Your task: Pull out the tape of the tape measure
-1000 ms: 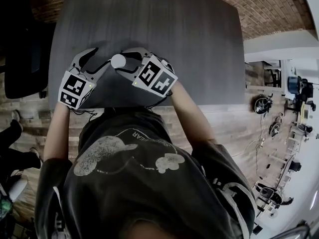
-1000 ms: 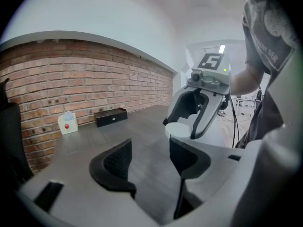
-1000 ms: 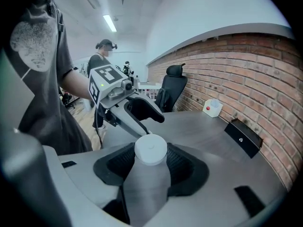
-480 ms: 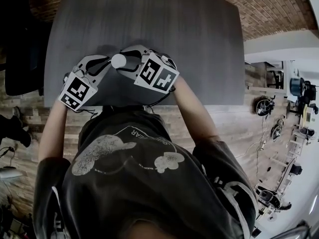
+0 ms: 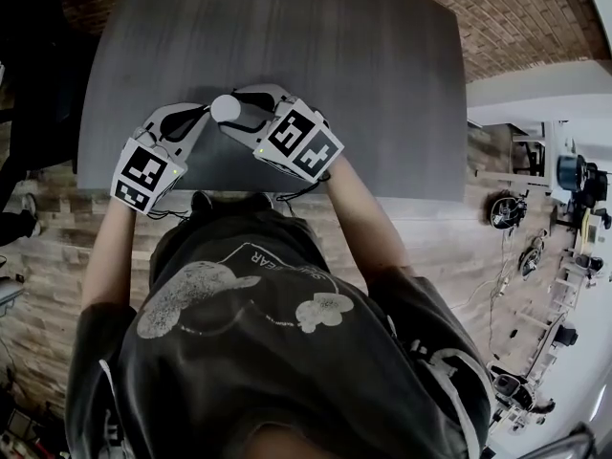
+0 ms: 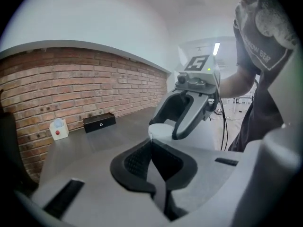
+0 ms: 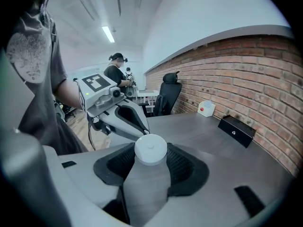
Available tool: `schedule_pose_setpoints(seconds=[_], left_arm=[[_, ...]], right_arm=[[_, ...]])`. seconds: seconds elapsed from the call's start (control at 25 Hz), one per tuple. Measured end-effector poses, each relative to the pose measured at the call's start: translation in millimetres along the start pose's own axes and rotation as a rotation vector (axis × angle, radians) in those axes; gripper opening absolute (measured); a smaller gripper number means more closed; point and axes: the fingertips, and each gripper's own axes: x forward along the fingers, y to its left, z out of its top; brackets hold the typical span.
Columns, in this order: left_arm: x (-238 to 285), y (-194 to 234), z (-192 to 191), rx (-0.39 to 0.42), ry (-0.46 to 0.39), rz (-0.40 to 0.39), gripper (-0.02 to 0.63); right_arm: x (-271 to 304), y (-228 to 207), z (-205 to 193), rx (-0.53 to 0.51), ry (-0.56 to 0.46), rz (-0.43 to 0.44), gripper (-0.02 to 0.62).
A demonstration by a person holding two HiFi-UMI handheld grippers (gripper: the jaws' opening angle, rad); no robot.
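A round white tape measure is held above the near part of the dark table, with my right gripper shut on it. In the right gripper view the case sits between that gripper's black pads. My left gripper meets the case from the left, jaws shut. In the left gripper view its tips pinch a small white tab at the edge of the case. No length of tape shows between the tab and the case.
A black box and a small white device with a red button stand at the table's far edge by the brick wall. An office chair is at the table's left end. A person stands far off.
My left gripper's jaws went from wide open to shut and moved in against the tape measure's left side. The right gripper kept its hold and barely shifted.
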Motion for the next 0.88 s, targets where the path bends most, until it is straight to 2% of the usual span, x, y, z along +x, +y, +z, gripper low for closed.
schedule_pose_setpoints(seconds=[0.36,0.48,0.64,0.88], left_arm=[[-6,-26,5,0.016,0.030,0.016,0.009],[-5,-27,8,0.016,0.043,0.025,0.009],[-17,-18,4,-0.054,0.046,0.057,0.009],[-23,-18,8,-0.150,0.023,0.055,0.009]], right_arm=[[-21,16,-10,0.020,-0.036,-0.001,0.229],[-31,8,-16,0.041,-0.034,-0.030,0.229],[-50,-11,-26,0.096,-0.037,-0.086,0.229],[-58,-14,-27,0.100,-0.053,-0.085,0.229]])
